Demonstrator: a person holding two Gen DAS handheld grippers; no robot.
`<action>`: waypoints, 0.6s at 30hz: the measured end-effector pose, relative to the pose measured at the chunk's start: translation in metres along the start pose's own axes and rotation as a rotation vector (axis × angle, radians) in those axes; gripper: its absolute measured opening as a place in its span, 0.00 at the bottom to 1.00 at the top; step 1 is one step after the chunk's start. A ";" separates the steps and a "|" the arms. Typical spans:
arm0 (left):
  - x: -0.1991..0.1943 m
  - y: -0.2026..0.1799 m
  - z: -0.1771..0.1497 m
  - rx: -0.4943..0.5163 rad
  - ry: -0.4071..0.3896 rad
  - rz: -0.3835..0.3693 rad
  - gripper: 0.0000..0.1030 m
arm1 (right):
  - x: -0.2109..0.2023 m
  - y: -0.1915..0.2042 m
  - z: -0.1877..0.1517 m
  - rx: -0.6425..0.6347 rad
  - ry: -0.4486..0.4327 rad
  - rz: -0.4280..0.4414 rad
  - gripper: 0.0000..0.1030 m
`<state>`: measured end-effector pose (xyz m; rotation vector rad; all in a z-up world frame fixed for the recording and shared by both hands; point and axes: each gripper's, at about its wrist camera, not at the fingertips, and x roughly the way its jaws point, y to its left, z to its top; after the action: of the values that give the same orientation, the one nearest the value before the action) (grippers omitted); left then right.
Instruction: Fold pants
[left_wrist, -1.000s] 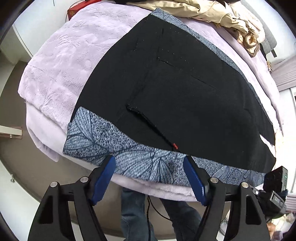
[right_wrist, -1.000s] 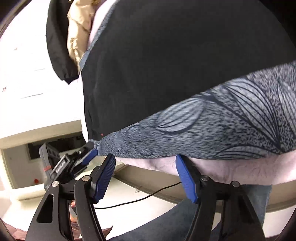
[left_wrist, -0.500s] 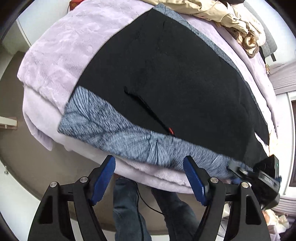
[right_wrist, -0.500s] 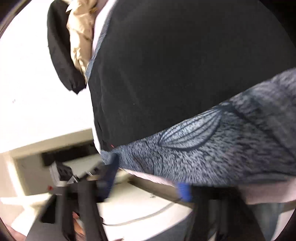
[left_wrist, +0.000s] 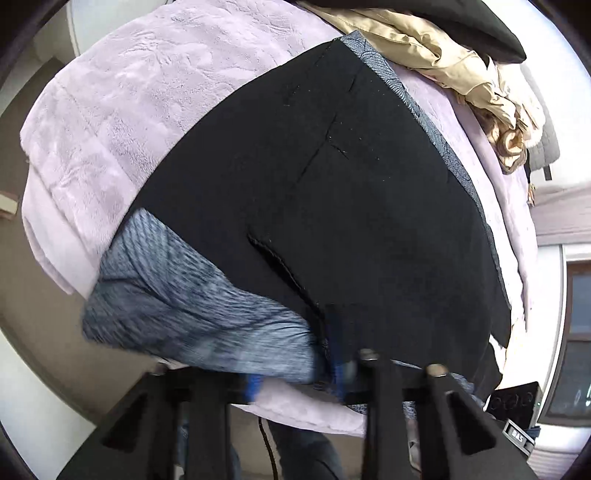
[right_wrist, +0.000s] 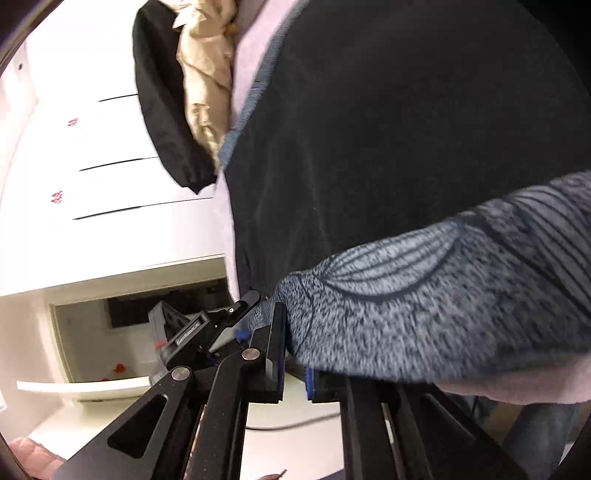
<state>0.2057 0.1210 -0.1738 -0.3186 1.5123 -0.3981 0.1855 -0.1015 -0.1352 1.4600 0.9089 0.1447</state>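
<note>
Black pants (left_wrist: 332, 192) with a grey-blue leaf-patterned band (left_wrist: 192, 310) lie spread on a lilac plush blanket (left_wrist: 122, 96). My left gripper (left_wrist: 295, 376) is shut on the patterned band at the near edge, which bunches up between the blue pads. In the right wrist view the pants (right_wrist: 388, 129) fill the frame, and my right gripper (right_wrist: 295, 354) is shut on the corner of the patterned band (right_wrist: 424, 302). The left gripper (right_wrist: 221, 325) shows just beside it.
A beige garment (left_wrist: 454, 62) and a black one (left_wrist: 443, 18) are piled at the bed's far side. A white cabinet (right_wrist: 92, 184) stands beyond the bed. The person's jeans-clad legs (left_wrist: 306, 454) stand below the bed's near edge.
Both grippers have gone from open to shut on the patterned band at the near edge. The band has bunched and lifted a little at the left gripper.
</note>
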 end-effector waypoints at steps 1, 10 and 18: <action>-0.001 0.001 0.001 0.009 0.003 0.001 0.27 | -0.004 -0.007 -0.001 0.021 -0.014 -0.017 0.14; -0.012 -0.020 0.008 0.067 -0.009 0.027 0.27 | -0.046 -0.013 0.005 0.058 -0.107 -0.011 0.07; -0.043 -0.086 0.063 0.121 -0.142 0.019 0.27 | -0.072 0.089 0.096 -0.256 -0.029 -0.082 0.07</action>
<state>0.2635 0.0604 -0.0950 -0.2317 1.3452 -0.4412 0.2332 -0.2055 -0.0391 1.1832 0.8910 0.1720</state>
